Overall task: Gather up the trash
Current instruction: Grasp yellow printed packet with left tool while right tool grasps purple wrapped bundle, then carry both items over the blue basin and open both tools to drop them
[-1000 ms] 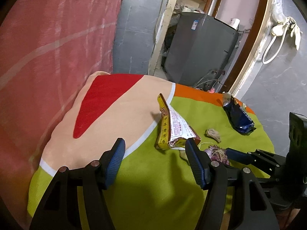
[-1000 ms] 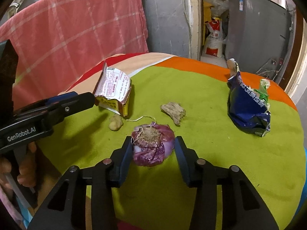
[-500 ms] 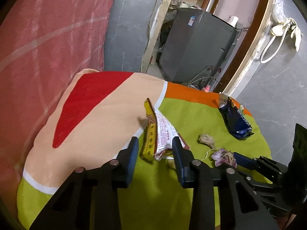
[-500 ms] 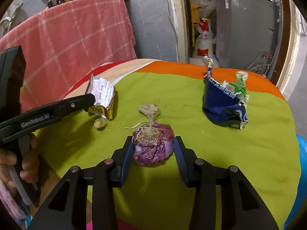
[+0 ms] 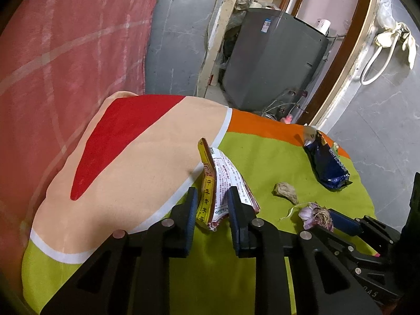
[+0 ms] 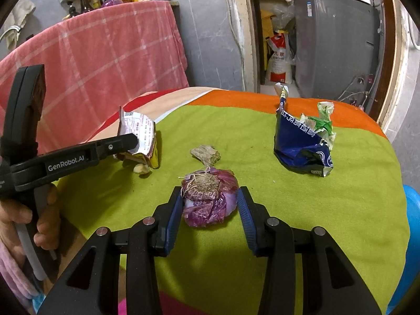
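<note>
- The colourful cloth (image 6: 302, 210) runs off the picture edges.
- The blue bag (image 6: 299, 141), torn open, holds green scraps.
- The right claw (image 6: 210, 210) squeezes the purple onion (image 6: 207, 199) on the green patch.
- The left claw (image 5: 212, 210) has just been closing, pinching the yellow packet (image 5: 220, 183); a small lump (image 6: 141, 168) hides half under it.

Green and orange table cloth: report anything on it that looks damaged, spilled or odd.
The blue foil snack bag lies torn open and crumpled with green wrapper scraps poking out. A brown dried scrap and a small pale chunk lie loose on the green and orange table cloth. Nothing looks spilled.
</note>
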